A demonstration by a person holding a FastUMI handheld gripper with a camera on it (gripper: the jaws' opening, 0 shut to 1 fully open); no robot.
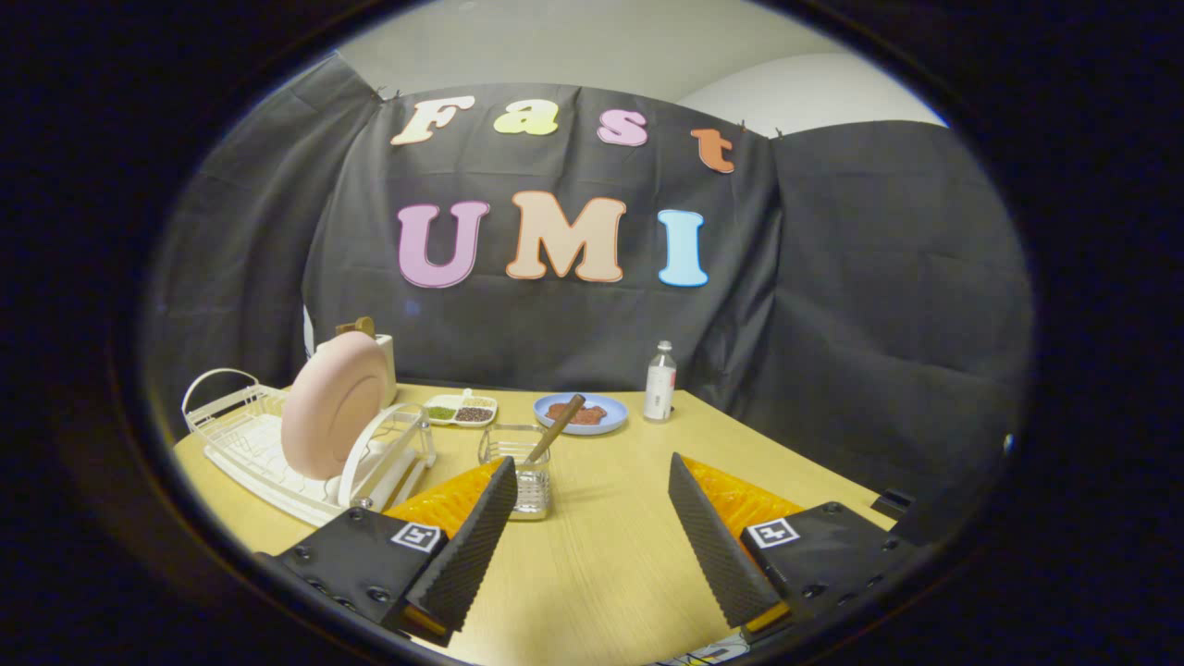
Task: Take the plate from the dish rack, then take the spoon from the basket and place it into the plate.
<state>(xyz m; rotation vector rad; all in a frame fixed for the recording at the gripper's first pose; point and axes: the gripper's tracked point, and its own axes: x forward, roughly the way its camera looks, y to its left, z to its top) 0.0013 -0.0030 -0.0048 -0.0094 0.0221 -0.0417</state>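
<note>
A pink plate [335, 402] stands on edge in the white dish rack [242, 435], to the left of and beyond my left finger. A small clear basket [518, 467] sits just ahead of the left finger, and a wooden-handled spoon [556, 427] leans out of it toward the right. My gripper [592, 481] is open above the wooden table [601, 564], its fingers wide apart with nothing between them.
A blue plate [581, 413] with brown food lies behind the basket. Next to it is a white divided dish [461, 410] with seeds, and a small bottle [659, 382] stands to the right. A white holder [384, 361] sits behind the rack.
</note>
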